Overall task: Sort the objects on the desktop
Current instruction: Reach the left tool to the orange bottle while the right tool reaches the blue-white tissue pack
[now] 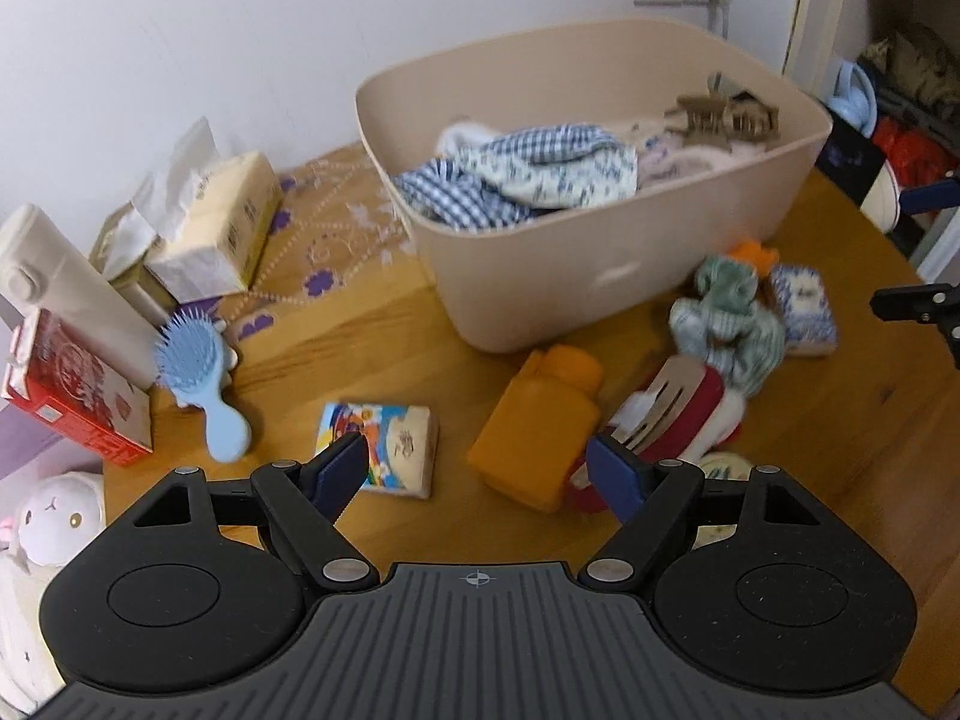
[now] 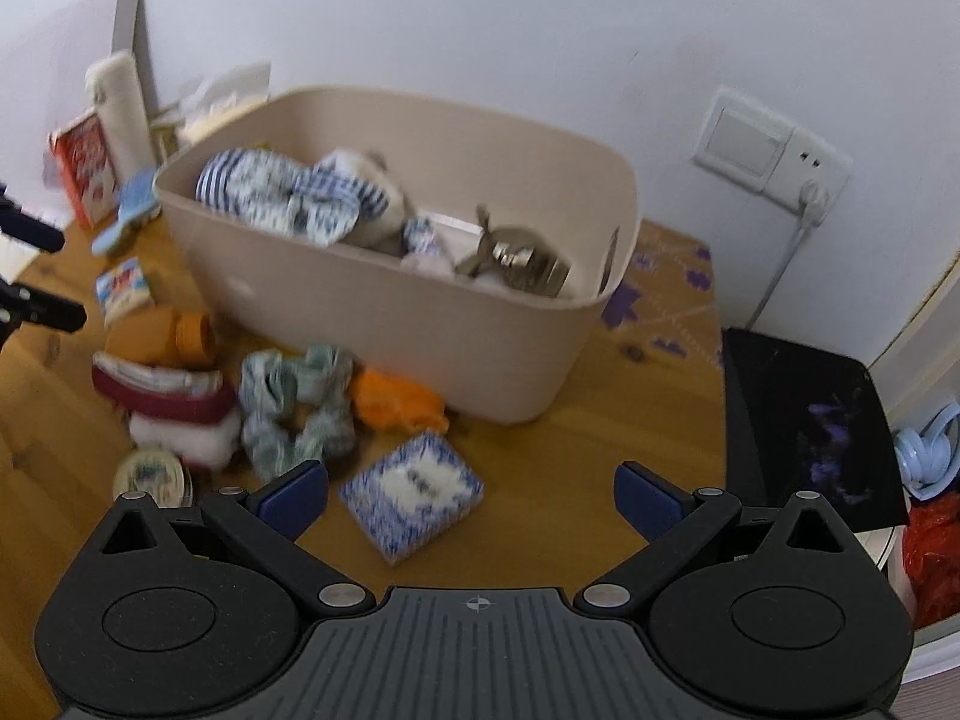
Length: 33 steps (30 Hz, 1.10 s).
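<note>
Clutter [image 1: 534, 426] beside bin [image 1: 600, 276] (cloth-filled)

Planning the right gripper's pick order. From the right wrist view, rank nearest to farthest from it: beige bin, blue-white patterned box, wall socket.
From the right gripper:
1. Blue-white patterned box: on the table, just ahead between the open fingers.
2. Beige bin: mid-table, behind the box.
3. Wall socket: on the wall, far right, beyond the bin.
</note>
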Motion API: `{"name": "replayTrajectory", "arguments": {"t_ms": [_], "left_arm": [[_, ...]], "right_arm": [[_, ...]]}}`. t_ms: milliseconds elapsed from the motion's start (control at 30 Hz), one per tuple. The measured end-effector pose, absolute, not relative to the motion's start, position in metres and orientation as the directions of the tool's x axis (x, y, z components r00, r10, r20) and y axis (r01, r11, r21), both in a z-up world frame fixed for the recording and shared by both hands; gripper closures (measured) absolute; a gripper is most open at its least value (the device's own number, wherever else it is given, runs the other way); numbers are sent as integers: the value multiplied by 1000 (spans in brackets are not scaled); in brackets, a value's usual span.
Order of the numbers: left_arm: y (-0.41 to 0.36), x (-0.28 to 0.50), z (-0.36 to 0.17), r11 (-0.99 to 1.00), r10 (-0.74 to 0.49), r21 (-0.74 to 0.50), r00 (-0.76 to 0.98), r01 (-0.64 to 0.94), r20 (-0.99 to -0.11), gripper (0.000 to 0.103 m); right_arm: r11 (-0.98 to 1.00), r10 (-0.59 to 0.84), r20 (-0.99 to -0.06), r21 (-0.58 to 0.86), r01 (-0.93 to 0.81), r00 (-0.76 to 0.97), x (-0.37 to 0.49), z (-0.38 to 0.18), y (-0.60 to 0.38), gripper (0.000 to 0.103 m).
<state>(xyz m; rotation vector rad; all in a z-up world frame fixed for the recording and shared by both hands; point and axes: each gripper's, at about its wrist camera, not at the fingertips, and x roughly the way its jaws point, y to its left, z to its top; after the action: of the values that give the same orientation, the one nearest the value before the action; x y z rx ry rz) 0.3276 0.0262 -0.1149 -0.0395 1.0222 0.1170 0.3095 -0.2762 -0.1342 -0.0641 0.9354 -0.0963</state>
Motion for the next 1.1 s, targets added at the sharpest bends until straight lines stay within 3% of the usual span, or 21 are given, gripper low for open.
{"name": "replayTrajectory", "arguments": {"t_ms": [1000, 1100], "left_arm": [[26, 383, -160, 997, -50, -16, 447, 80, -893, 22], [26, 388, -163, 996, -55, -19, 426, 88, -903, 26]], "right_arm": [[980, -60, -856, -147, -131, 514, 340, -200, -266, 0], [978, -57, -854, -152, -143, 517, 343, -204, -268, 0]]}}
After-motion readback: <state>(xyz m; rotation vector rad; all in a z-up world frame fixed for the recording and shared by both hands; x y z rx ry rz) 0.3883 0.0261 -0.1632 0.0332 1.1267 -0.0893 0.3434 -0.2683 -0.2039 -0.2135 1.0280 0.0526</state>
